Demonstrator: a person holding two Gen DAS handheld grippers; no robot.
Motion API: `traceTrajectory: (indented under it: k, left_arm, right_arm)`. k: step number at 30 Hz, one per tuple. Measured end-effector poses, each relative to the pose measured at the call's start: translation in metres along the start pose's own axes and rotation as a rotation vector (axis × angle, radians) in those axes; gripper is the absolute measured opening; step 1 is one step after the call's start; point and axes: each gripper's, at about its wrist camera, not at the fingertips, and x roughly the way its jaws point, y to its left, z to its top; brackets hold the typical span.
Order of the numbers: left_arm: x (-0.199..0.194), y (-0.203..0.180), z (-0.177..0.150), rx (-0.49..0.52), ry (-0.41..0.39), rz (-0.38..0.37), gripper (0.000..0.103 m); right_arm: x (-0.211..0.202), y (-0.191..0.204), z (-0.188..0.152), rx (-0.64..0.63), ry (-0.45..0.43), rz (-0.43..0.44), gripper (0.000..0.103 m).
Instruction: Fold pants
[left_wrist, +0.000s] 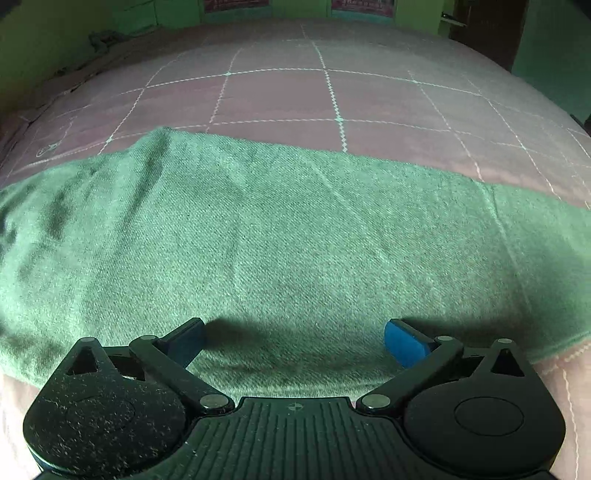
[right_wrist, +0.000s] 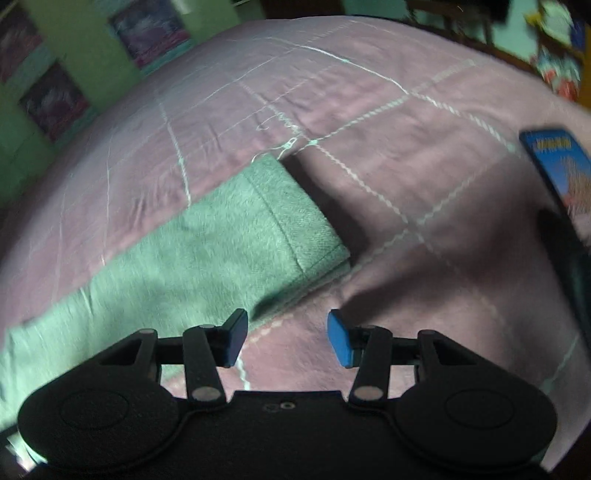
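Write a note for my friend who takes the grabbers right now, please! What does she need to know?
Left gripper: open, fingers apart above the green pants, holding nothing.
Right gripper: open and empty, over the pink bedspread just past the hem end of the pants.
Pants: lying flat in a long strip across the bed, the legs seemingly laid one on the other.
A blue book lies on the bed to the right.
Done: probably the lengthwise fold.
Left: likely grab the hem end and fold it over toward the other end.
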Motion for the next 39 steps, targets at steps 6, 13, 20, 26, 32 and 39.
traceTrajectory:
  k: [6, 13, 20, 26, 32, 39]
  left_arm:
    - [0.0, 0.001, -0.002, -0.001, 0.005, 0.01, 0.103]
    - [-0.004, -0.008, 0.0, -0.006, 0.002, 0.009, 0.103]
    - [-0.006, -0.024, 0.002, 0.008, 0.013, 0.001, 0.103]
    - [-0.019, -0.057, 0.024, 0.033, -0.007, -0.086, 0.103]
    - [0.005, -0.091, 0.015, 0.087, 0.083, -0.065, 0.103]
    - [0.009, -0.097, 0.009, 0.091, 0.071, -0.041, 0.103]
  right_arm:
    - [0.025, -0.007, 0.008, 0.16, -0.078, 0.034, 0.031]
    - [-0.011, 0.017, 0.014, 0.05, -0.249, 0.072, 0.012]
    - [0.021, 0.004, 0.016, 0.044, -0.106, -0.052, 0.015]
    - [0.009, -0.011, 0.011, 0.112, -0.132, 0.023, 0.045]
    - [0.017, -0.013, 0.003, 0.196, -0.105, 0.087, 0.036]
    - [0.023, -0.007, 0.0, 0.145, -0.122, 0.041, 0.012]
